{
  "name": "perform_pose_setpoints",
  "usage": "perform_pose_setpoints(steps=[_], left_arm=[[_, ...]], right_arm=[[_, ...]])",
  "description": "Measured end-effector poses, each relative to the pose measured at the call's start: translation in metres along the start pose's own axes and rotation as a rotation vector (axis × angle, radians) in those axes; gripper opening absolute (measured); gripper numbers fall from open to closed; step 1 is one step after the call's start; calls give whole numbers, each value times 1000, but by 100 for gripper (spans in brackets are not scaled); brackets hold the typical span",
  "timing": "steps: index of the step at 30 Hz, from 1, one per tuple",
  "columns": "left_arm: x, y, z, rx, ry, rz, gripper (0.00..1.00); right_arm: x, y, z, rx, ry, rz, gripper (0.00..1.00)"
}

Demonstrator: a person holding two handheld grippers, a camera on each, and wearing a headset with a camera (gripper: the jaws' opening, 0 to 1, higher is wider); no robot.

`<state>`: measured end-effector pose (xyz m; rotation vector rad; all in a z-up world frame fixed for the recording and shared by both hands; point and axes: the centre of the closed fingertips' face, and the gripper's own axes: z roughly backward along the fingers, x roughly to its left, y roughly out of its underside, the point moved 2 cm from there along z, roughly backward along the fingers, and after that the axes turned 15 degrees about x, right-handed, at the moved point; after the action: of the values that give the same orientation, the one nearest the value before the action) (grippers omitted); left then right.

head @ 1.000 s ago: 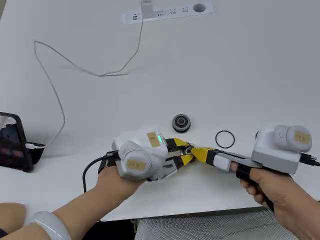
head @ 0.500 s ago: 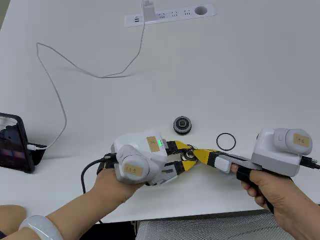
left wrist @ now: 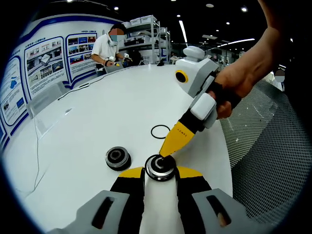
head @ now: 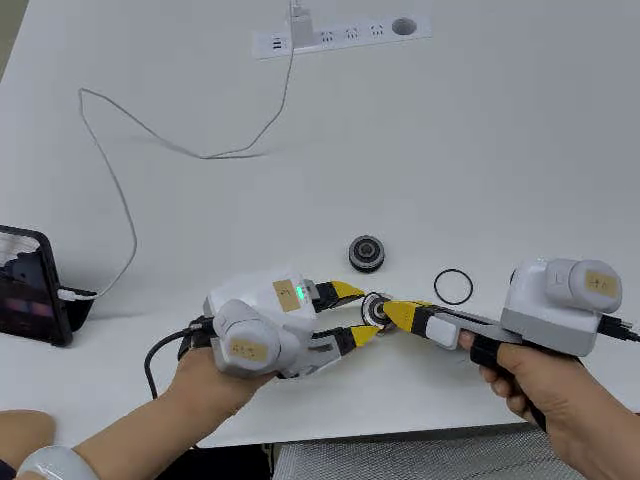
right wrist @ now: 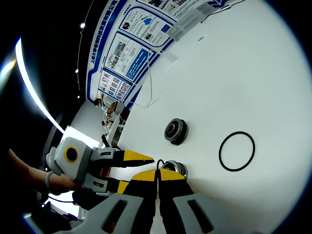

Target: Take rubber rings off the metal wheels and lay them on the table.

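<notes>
Metal wheels (head: 366,252) (head: 376,308): two. Loose rubber ring (head: 453,287): one. Power strip (head: 340,32), cable (head: 110,180), phone (head: 25,285): one each.

A big white table in a dark hall with posters and ceiling lights

The white table (head: 480,140) lies under the left claw (left wrist: 160,171) and the right claw (right wrist: 157,174) and runs far ahead of both. Behind the claws, at the near edge of the table, is a grey mesh seat (head: 400,458); in the left gripper view it is on that claw's right. Far ahead of the left claw and off to its left stands a wall of blue and white poster boards (left wrist: 44,63). Straight ahead, past the far end of the table, are shelves with boxes (left wrist: 146,23). High above the claw is a dark ceiling (left wrist: 234,19) with small round lights and a long strip light (left wrist: 183,30).
</notes>
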<state>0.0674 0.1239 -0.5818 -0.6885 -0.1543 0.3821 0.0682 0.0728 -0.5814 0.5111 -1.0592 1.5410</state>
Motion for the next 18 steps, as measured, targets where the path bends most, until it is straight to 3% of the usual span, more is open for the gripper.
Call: perform_pose_setpoints(steps=[18], left_arm=[[5,11,5,4,-26,54,40]], right_arm=[[14,-4,4,-18,-39,-2,2]])
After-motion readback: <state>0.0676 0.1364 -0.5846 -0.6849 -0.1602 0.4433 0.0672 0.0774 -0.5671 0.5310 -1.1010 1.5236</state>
